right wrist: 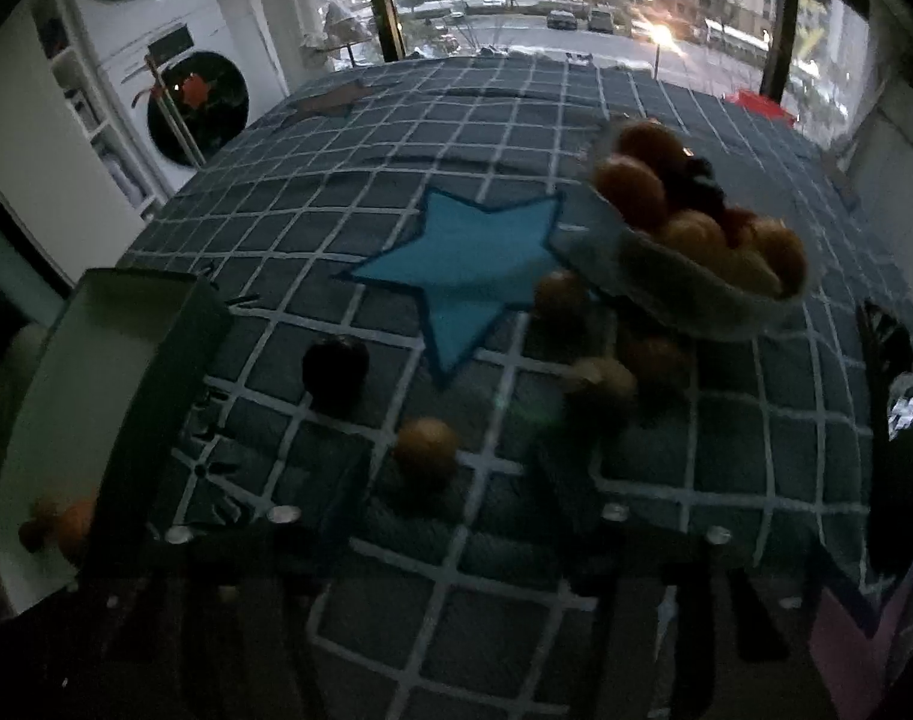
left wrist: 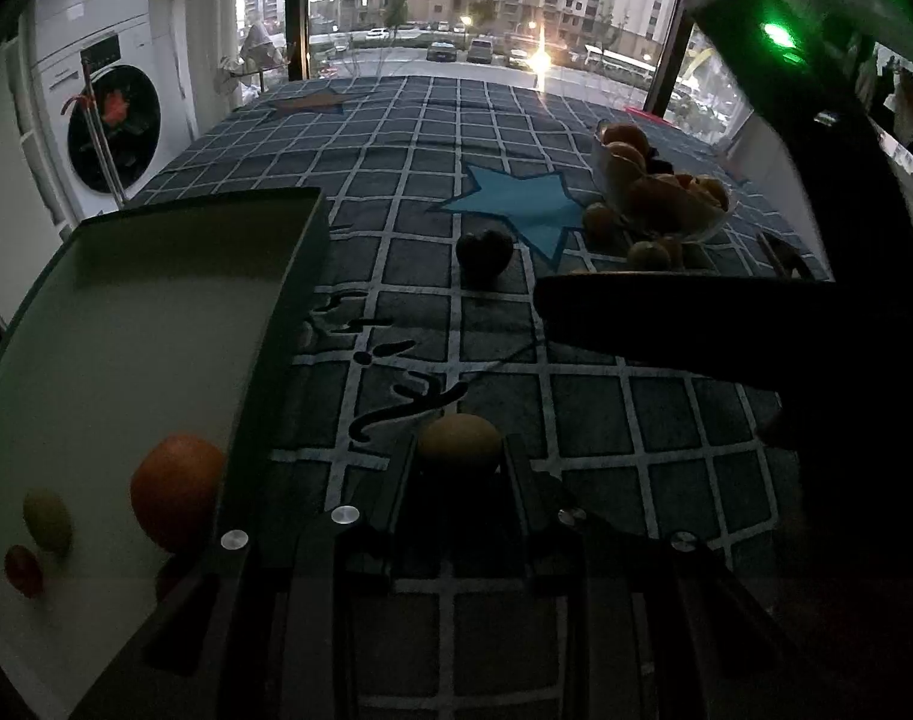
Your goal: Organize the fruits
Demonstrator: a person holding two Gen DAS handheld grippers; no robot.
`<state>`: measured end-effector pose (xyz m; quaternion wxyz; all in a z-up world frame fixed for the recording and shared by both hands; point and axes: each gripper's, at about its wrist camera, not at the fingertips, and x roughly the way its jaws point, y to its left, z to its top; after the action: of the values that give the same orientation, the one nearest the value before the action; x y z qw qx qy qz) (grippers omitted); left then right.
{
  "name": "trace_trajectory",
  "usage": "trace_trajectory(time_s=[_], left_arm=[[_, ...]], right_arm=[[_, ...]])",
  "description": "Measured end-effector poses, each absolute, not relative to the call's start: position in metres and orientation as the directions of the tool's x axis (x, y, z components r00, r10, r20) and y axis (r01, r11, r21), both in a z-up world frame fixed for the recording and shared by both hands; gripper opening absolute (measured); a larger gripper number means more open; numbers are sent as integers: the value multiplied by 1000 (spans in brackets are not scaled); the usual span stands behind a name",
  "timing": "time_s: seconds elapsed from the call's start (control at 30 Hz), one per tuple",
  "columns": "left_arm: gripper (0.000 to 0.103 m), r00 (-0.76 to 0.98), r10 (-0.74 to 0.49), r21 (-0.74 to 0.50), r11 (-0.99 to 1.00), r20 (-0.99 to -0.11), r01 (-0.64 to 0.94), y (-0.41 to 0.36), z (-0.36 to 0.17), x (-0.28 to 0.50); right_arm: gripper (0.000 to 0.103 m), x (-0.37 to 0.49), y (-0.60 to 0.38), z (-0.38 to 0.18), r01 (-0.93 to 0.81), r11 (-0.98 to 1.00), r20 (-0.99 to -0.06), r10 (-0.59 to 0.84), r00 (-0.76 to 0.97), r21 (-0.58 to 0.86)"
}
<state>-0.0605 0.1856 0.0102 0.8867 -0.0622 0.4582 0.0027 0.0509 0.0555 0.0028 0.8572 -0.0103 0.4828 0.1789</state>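
One brownish-yellow fruit (left wrist: 459, 443) sits clamped between the left tongs (left wrist: 459, 462), just beside the white tray (left wrist: 126, 324). I judge the round fruit could squirt out of that narrow grip, or clip the tray's raised wall on the way over. Counted in the left wrist view: three fruits plainly in the tray, among them an orange (left wrist: 177, 489), one dark fruit (left wrist: 484, 252) loose on the checked surface (left wrist: 396, 138), and one heaped bowl (left wrist: 666, 192).

One bowl (right wrist: 696, 294) again in the right wrist view, which is blurred. Right tongs (right wrist: 456, 480): nothing is gripped; the jaws' gap I cannot tell. About five fruits lie loose, including the dark one (right wrist: 335, 371). A hasty sweep might knock them rolling.
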Motion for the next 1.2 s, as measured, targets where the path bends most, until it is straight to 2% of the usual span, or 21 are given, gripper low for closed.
trace_trajectory(time_s=[0.03, 0.3, 0.5, 0.83, 1.2], left_arm=[[29, 581, -54, -109, 992, -812, -61, 186, 10, -61], [29, 601, -93, -156, 986, -794, -54, 191, 21, -74], [29, 637, -98, -178, 982, -764, -62, 201, 42, -89], [29, 677, 23, -144, 971, -735, -189, 268, 63, -109], [29, 627, 134, -91, 945, -768, -314, 329, 44, -124]], right_arm=[[22, 52, 59, 3, -323, 936, -832, 288, 474, 140], [23, 30, 21, 9, -315, 893, -800, 433, 415, 321], [23, 10, -6, 8, -262, 875, -796, 480, 369, 406], [23, -14, 42, 32, -357, 850, -789, 507, 348, 389], [23, -28, 144, 49, -501, 788, -784, 544, 297, 357]])
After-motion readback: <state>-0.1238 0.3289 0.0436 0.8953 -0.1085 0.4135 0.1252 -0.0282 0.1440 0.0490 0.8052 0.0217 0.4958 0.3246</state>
